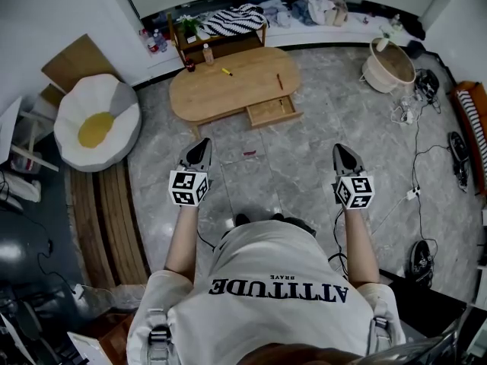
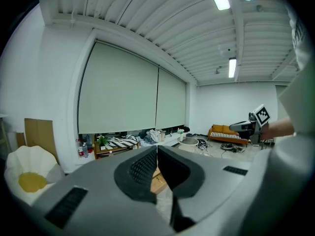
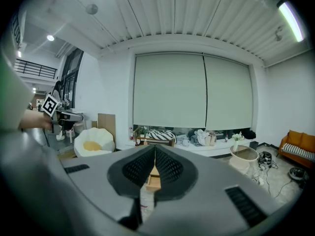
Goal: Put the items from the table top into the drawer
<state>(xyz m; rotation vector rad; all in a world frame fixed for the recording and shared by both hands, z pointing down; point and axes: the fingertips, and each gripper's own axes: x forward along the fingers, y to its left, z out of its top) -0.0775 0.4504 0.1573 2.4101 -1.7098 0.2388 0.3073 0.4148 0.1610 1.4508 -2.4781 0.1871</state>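
The table (image 1: 228, 96) is light brown, the pen (image 1: 227, 71) yellow, the cloth (image 1: 236, 20) black-and-white striped, the cushion (image 1: 97, 120) white-and-yellow.

Oval wooden table (image 1: 228, 97), bottle (image 1: 208, 54), yellow pen (image 1: 227, 71), brown stick (image 1: 279, 81)

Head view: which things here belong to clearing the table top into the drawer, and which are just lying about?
Job:
table
open drawer
yellow pen
brown stick
bottle

Lying about:
egg-shaped cushion
basket
striped cloth
floor cables
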